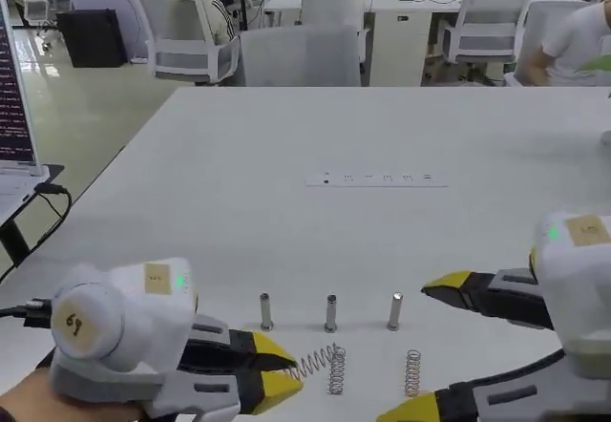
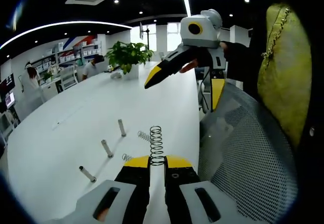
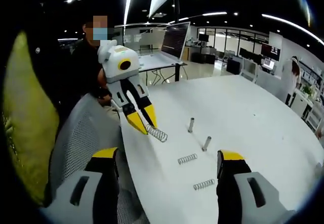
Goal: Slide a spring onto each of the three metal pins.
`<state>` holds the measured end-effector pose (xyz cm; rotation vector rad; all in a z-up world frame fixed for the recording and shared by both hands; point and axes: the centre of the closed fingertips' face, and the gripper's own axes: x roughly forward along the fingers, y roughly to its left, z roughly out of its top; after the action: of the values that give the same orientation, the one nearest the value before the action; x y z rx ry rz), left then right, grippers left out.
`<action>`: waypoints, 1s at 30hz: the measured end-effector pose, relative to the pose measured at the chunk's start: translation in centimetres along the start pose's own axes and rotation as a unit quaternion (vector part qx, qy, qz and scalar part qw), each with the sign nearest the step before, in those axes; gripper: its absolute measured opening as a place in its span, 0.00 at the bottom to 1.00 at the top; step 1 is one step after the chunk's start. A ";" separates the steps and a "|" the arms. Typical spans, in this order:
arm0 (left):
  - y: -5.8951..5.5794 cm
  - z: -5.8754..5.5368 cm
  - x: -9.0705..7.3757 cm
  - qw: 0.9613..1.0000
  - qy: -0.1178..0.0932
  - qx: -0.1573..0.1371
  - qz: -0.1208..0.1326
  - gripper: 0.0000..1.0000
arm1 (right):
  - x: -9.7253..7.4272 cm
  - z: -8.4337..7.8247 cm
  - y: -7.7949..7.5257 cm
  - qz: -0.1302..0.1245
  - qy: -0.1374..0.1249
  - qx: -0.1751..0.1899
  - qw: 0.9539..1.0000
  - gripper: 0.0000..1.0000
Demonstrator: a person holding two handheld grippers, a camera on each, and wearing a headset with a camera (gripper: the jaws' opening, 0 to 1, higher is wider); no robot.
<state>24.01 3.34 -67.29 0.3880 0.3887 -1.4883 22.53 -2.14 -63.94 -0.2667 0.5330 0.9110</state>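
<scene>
Three short metal pins (image 1: pixel 266 311) (image 1: pixel 330 313) (image 1: pixel 395 310) stand bare in a row on the white table (image 1: pixel 382 136). My left gripper (image 1: pixel 282 371) is shut on one end of a spring (image 1: pixel 313 361), which sticks out past the yellow tips toward the middle pin. In the left gripper view that spring (image 2: pixel 157 143) rises straight from the left gripper (image 2: pixel 157 161). Two loose springs (image 1: pixel 336 374) (image 1: pixel 412 372) lie on the table in front of the pins. My right gripper (image 1: pixel 416 349) is open, its jaws spread either side of the right-hand loose spring. In the right gripper view, that gripper (image 3: pixel 168 158) frames both loose springs (image 3: pixel 187 158) (image 3: pixel 204 184).
A flush socket strip (image 1: pixel 376 179) is set into the table behind the pins. Office chairs (image 1: pixel 186 35) and desks stand beyond the far edge, with people at them. A mesh chair back (image 2: pixel 243 153) is close beside the near table edge. A laptop (image 1: pixel 14 107) sits at left.
</scene>
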 end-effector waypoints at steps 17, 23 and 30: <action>-3.7 3.2 -0.3 0.995 -0.052 -0.006 -0.080 0.02 | -0.3 1.2 3.9 0.122 -0.042 0.020 0.991 0.39; -4.7 3.8 -0.3 0.993 -0.060 -0.003 -0.098 0.02 | -0.5 1.5 5.0 0.153 -0.050 0.014 0.987 0.27; -5.4 4.6 -0.4 0.991 -0.074 -0.003 -0.110 0.02 | -0.6 1.6 5.7 0.178 -0.056 0.015 0.982 0.21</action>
<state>18.66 1.20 -63.12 0.2337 0.3246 -1.7193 18.18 1.47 -62.23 -0.0922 0.4972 1.2567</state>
